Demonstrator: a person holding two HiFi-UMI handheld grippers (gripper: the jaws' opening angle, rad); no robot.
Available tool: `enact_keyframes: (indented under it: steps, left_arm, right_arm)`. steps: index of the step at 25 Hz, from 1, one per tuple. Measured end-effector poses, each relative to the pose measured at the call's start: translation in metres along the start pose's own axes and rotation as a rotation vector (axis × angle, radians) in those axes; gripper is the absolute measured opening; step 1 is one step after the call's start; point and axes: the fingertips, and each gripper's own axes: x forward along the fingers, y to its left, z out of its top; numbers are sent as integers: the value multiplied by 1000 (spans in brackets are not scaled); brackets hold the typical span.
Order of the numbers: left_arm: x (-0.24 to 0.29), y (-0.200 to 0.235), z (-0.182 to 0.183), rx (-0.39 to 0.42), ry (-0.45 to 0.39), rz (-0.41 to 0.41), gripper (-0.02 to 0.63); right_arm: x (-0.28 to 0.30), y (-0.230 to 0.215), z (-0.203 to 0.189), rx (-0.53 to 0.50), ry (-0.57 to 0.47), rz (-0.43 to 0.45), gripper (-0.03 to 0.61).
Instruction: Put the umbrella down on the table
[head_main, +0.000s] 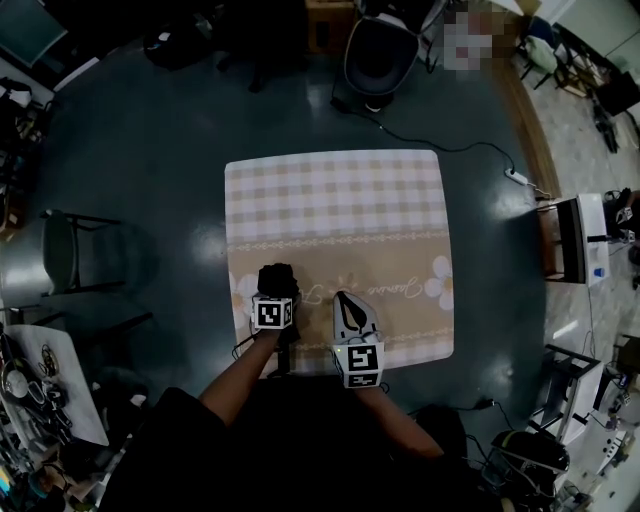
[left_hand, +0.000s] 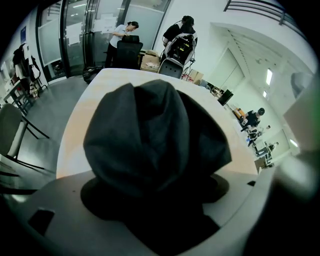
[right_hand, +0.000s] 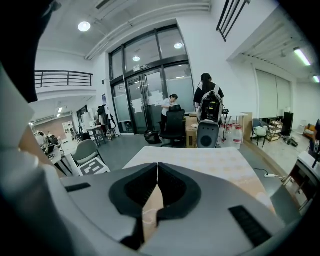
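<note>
The umbrella (head_main: 278, 278) is folded into a black bundle and sits in my left tongs (head_main: 276, 295), which are clamped on it. In the left gripper view its dark fabric (left_hand: 155, 135) fills the space between the jaws and blocks most of what lies beyond. From the head view it hangs over the near-left part of the bench (head_main: 330, 200), above the beige band of the checked cloth. I cannot tell whether its lower end touches the cloth.

My right tongs (head_main: 347, 300) are just beside it on the right, also over the near edge of the bench. Their jaws are pressed together with nothing between them, and the right gripper view shows the two dark pads (right_hand: 170, 187) meeting along a thin seam.

On the dark floor beyond the far edge stands an office chair (head_main: 380, 50), and a cable (head_main: 440, 140) runs from it to the right. A grey chair (head_main: 70, 250) stands well to the left of the bench.
</note>
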Motion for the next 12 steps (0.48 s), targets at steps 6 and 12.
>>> enact_keyframes:
  steps: [6,12]
  left_arm:
    - [-24,-4,-1,49,-75,-25,385]
    - [-70,-5,-7,44,-162,-105,385]
  right_arm:
    - [-20,23,1,-7,-23,-11,17]
    - [-39,48,-3,-23,-44,-26,17]
